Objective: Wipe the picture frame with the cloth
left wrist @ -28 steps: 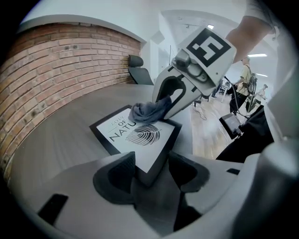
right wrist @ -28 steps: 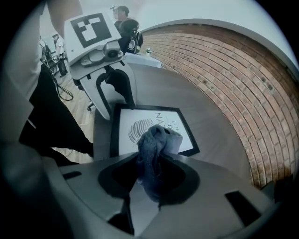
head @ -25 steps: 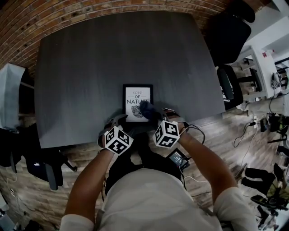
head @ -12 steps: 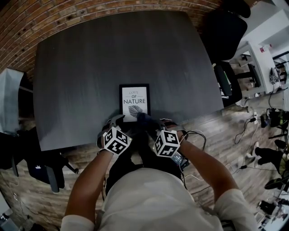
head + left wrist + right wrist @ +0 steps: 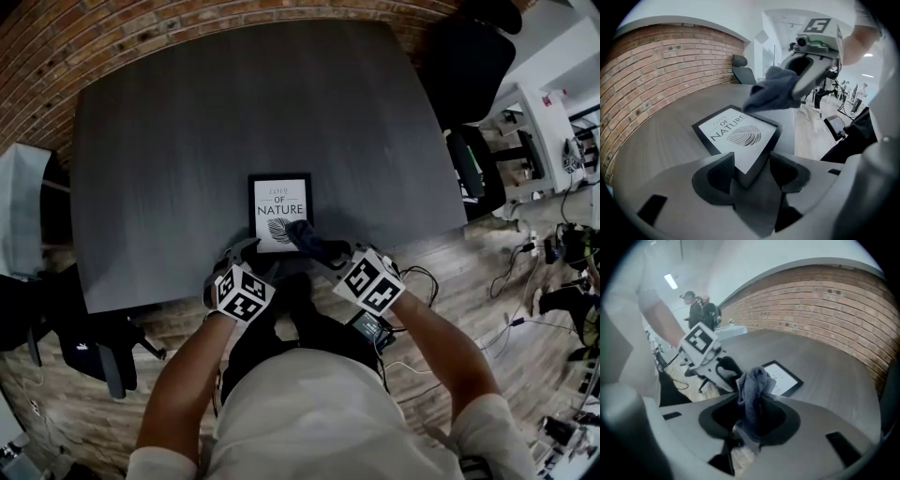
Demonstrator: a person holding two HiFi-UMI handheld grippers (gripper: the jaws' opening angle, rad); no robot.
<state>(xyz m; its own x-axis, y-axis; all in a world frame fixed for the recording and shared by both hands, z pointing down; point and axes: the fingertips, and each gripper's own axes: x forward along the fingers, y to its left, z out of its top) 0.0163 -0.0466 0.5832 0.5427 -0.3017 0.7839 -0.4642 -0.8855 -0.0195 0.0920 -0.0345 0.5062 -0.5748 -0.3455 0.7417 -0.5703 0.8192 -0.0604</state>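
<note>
The black picture frame (image 5: 280,212) with a white leaf print lies flat on the dark table (image 5: 187,141), close to the near edge. My left gripper (image 5: 255,251) is open and straddles the frame's near corner (image 5: 747,178), which lies between its fingers (image 5: 723,171). My right gripper (image 5: 323,251) is shut on a bunched dark blue cloth (image 5: 305,234), held in the air just over the frame's near right corner. From the left gripper view the cloth (image 5: 773,93) hangs above the frame (image 5: 736,136). From the right gripper view the cloth (image 5: 752,390) fills the jaws, with the frame (image 5: 785,378) beyond.
A brick wall (image 5: 141,28) runs behind the table. A black office chair (image 5: 469,66) stands at the table's far right corner. Cables and a small device (image 5: 370,328) lie below the table's near edge, by my right arm.
My right gripper has lifted and rolled, its marker cube swinging out to the right, and the cloth has come up off the frame's near edge. The left gripper has stayed in place.
</note>
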